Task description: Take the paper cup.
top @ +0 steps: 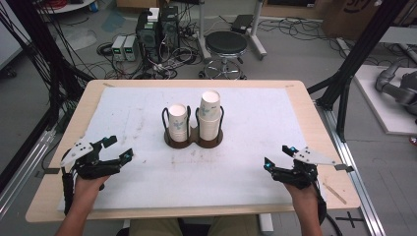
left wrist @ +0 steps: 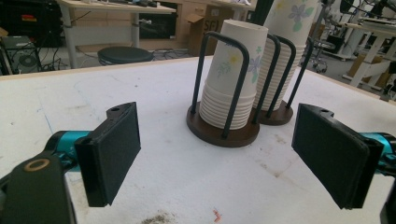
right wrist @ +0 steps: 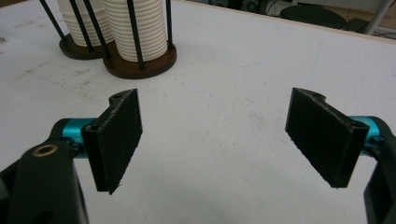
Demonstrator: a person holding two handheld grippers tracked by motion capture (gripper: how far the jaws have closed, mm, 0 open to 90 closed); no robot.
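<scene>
A dark brown two-slot cup holder (top: 193, 141) with black wire hoops stands at the middle of the white mat (top: 246, 162). Its left slot holds a shorter stack of flowered paper cups (top: 178, 123), its right slot a taller stack (top: 210, 115). My left gripper (top: 121, 147) rests near the front left of the mat, open, with nothing between its jaws. My right gripper (top: 279, 156) sits at the front right, also open and empty. In the left gripper view the holder (left wrist: 224, 133) and the nearer stack (left wrist: 231, 77) stand ahead. The right gripper view has the holder (right wrist: 140, 65) at upper left.
The wooden table (top: 314, 123) edges the mat on all sides. Behind the table on the floor are a black stool (top: 226, 46), computer towers (top: 157, 29) and tangled cables. A black frame post (top: 354, 59) rises at the right.
</scene>
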